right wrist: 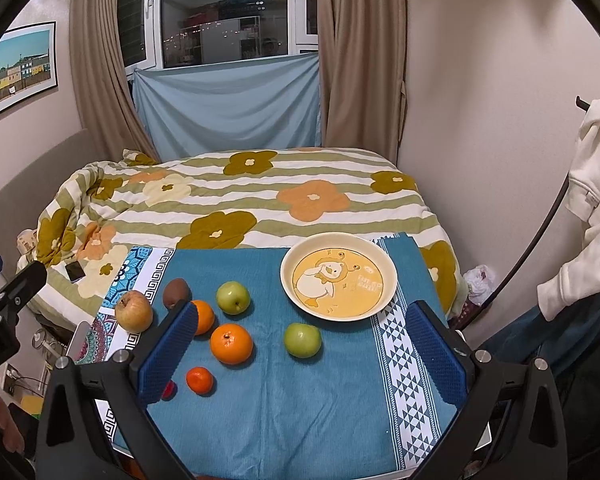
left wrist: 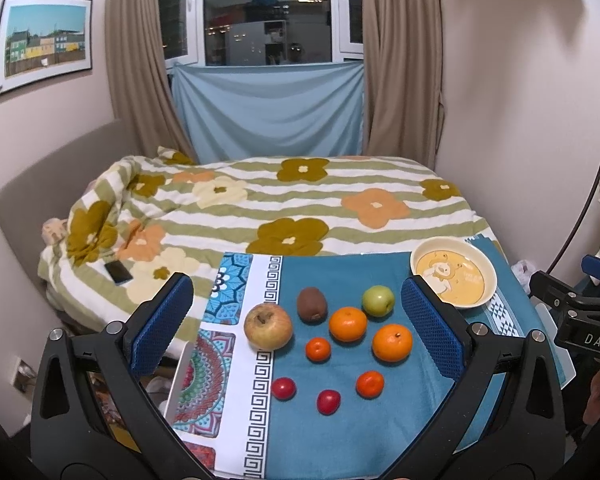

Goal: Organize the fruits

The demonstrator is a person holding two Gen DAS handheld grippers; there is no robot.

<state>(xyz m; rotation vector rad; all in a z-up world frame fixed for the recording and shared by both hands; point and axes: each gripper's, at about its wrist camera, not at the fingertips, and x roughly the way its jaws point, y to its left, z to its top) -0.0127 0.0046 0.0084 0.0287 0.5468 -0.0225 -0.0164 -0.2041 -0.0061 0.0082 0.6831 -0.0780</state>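
A bedroom lay behind the scene: a bed (left wrist: 284, 204) under a striped, flower-patterned blanket, a dark window flanked by beige curtains, a pale blue sheet hung below the sill and a framed picture (left wrist: 44, 44) on the left wall. A phone (left wrist: 118, 272) rested on the blanket near the bed's left edge. In front of the bed stood the worktop (right wrist: 300, 420), covered by a teal cloth with patterned borders. On it the fruit was spread loose: a yellowish apple (left wrist: 268, 326) at the left edge of the teal area, a brown kiwi (left wrist: 311, 304) just behind it, a green apple (left wrist: 378, 300) farther right, two large oranges (left wrist: 348, 324) (left wrist: 392, 342) close together in the middle, two small mandarins (left wrist: 318, 349) (left wrist: 370, 384) nearer the camera, and two red tomatoes (left wrist: 283, 388) (left wrist: 328, 401) in the front row. A second green apple (right wrist: 302, 340) sat apart toward the right, near the plate (only the right wrist view showed it). The cream plate (right wrist: 290, 280) with a yellow cartoon centre stood at the far right of the cloth and held no fruit. The left claw (left wrist: 298, 330) hung above the fruit with its blue pads spread wide, gripping nothing. The right claw (right wrist: 300, 354) was likewise spread wide and empty, its left pad hiding part of one orange and one tomato. A white garment (right wrist: 592, 208) hung at the right wall.
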